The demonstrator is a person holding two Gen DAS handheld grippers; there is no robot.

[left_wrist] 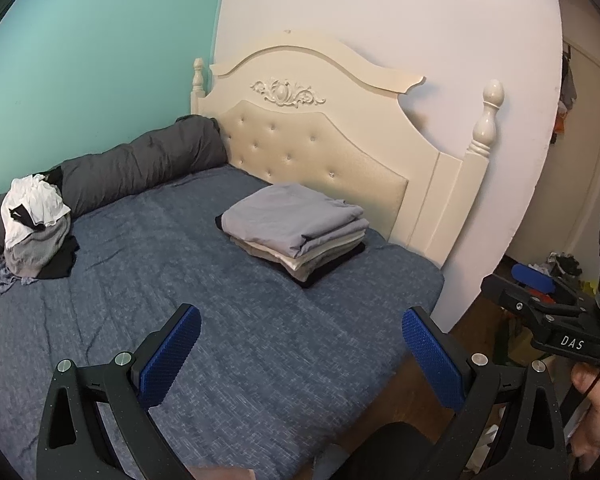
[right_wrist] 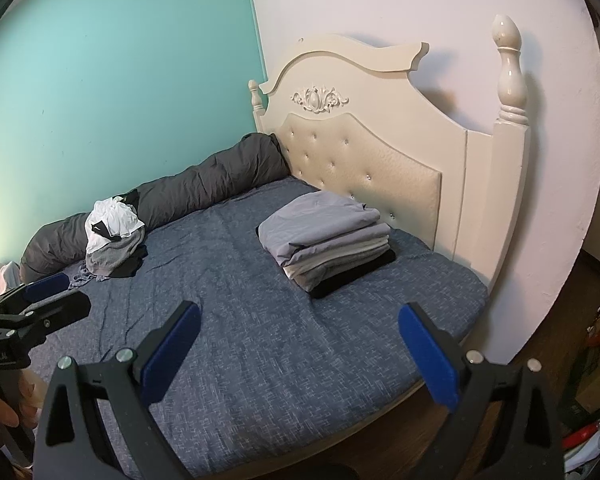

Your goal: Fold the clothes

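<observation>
Left gripper (left_wrist: pixel 300 344): jaws wide apart, blue pads (left_wrist: pixel 172 360) bare, nothing between them. It hangs above the bed (left_wrist: pixel 260 360), over the near part of the blue sheet. Right gripper (right_wrist: pixel 300 344): same, spread wide and empty, above the near edge of the bed. Each gripper shows at the side of the other's view; a hand (left_wrist: pixel 596 408) grips the right one's handle.

Landmark = headboard (left_wrist: pixel 320 140), cream, tufted panel.

Folded stack (left_wrist: pixel 296 232) lies on the sheet just in front of the headboard, well apart from both grippers. Grey piece on top, cream and pale layers under it, black at the bottom. Edges roughly squared.

Unfolded pile (left_wrist: pixel 36 232) lies far from the headboard along the teal wall (left_wrist: pixel 80 60) side: white garment on top, grey and black below. It leans against the dark grey rolled duvet (left_wrist: pixel 140 164), which runs along that wall and ends touching the headboard.
</observation>
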